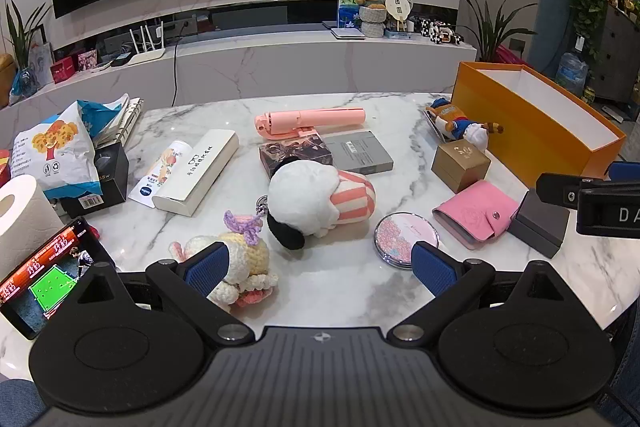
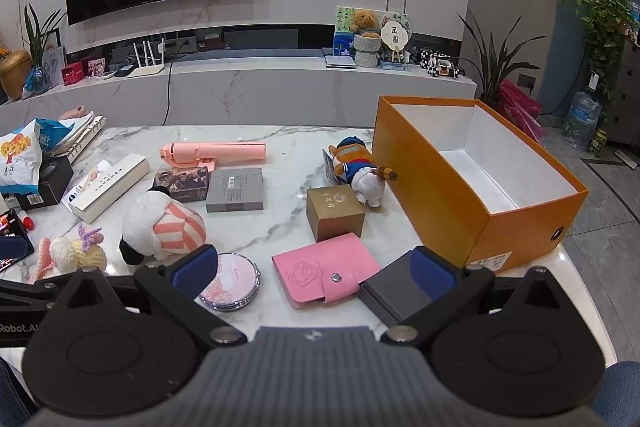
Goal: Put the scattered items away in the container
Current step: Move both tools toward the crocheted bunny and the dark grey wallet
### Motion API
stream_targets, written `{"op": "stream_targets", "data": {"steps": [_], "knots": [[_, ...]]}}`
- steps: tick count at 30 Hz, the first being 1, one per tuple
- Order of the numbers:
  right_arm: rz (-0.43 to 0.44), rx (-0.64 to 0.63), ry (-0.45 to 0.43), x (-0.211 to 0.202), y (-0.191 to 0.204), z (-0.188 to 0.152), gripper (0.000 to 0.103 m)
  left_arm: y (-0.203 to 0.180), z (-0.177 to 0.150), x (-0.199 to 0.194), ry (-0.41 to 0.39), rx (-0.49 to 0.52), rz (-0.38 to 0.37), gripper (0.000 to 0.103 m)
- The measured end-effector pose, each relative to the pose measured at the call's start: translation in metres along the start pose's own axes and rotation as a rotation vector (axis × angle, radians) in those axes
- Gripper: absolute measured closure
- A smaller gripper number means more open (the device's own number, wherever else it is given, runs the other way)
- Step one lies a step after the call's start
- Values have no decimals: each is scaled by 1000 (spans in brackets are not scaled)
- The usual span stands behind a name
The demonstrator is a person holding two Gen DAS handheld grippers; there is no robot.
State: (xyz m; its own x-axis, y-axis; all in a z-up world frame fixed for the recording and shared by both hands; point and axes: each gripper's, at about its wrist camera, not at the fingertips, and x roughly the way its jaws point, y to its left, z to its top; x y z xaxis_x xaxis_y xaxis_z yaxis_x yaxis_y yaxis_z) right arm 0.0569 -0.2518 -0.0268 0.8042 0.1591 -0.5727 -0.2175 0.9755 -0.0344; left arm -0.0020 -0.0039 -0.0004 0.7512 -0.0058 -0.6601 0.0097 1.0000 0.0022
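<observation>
Nothing has gone into the orange box [image 2: 440, 187] yet. It stands open at the right end of the marble table [image 2: 280, 147], and its white interior shows bare as far as the right wrist view reaches.

All the scattered items lie out on the tabletop. Nearest the box: a dark grey box [image 2: 390, 293], a pink wallet [image 2: 316, 273], a gold box [image 2: 334, 213] and a small dressed bear [image 2: 360, 167], which lies just beside the container's long wall. Toward the middle: a round compact mirror [image 2: 232, 283], a striped plush [image 1: 320, 199], a grey flat case [image 1: 360, 151], a printed card box [image 1: 294, 153] and a pink selfie stick [image 1: 310, 121]. Further left: a crocheted doll [image 1: 244, 267] and a long white box [image 1: 196, 171].

The left gripper [image 1: 320, 267] hangs over the near edge with its fingers spread wide and nothing between them. The right gripper [image 2: 314, 269] is likewise wide apart and empty, above the wallet and mirror.

Judgement: the task stands at its start; every item remains to be moved.
</observation>
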Motion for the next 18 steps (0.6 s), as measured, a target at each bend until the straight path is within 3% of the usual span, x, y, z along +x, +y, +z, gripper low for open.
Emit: {"op": "stream_targets", "data": {"steps": [18], "knots": [[1, 3, 0, -2, 1, 1, 0, -4, 0, -2, -4, -7, 11, 0]]}}
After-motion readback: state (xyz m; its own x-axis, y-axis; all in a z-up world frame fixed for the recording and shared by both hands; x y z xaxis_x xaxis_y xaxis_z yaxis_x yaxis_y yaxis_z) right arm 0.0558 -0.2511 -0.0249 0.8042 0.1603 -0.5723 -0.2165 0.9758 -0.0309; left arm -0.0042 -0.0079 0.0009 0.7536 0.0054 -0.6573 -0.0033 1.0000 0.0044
